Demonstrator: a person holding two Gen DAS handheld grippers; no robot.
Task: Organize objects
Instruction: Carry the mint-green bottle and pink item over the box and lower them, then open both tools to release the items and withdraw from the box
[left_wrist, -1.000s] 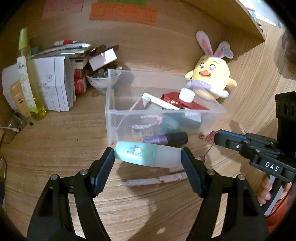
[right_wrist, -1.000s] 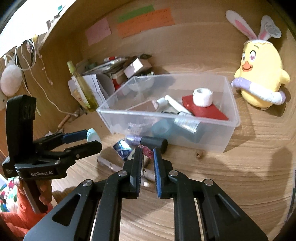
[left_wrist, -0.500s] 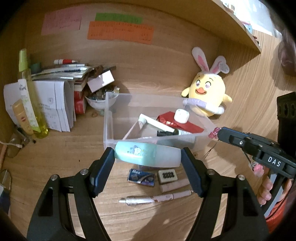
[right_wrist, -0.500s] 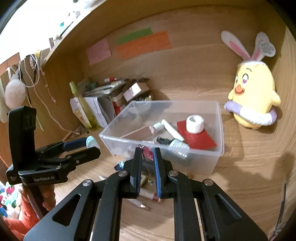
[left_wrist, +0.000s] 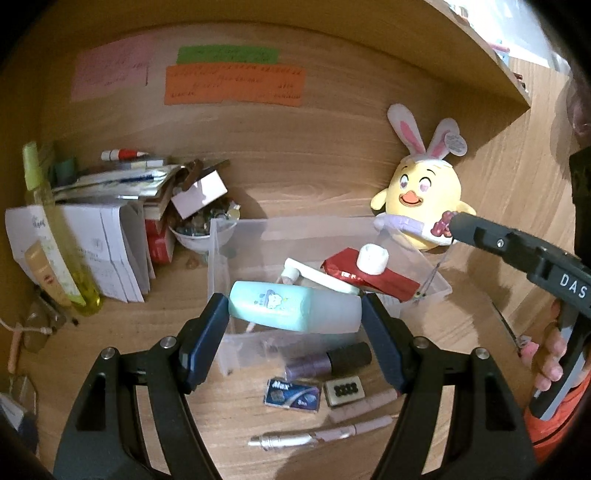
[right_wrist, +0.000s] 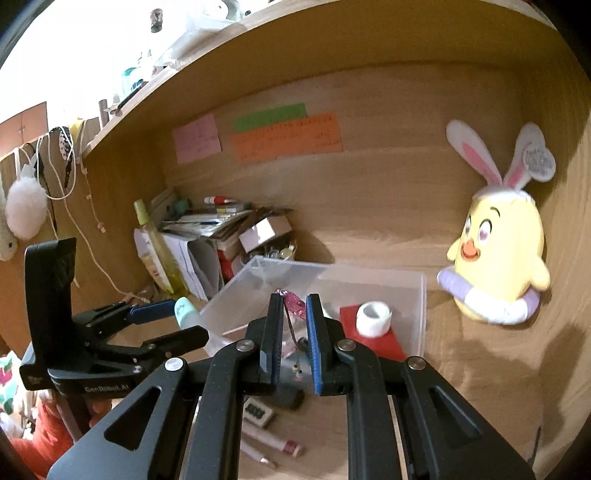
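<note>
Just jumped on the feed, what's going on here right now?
A person is tidying desk clutter with two handheld grippers. The left gripper clamps a mint bottle sideways above the clear bin. The right gripper is shut on a pink charm on a chain. A nail polish bottle and pens lie outside the bin.

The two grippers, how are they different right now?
The left gripper has its fingers spread wide, clamped on the ends of a fat mint bottle; the right gripper has its fingers nearly together, pinching a tiny pink charm with a dangling chain. The bottle lies sideways; the charm hangs down. Both are lifted above the clear bin.
</note>
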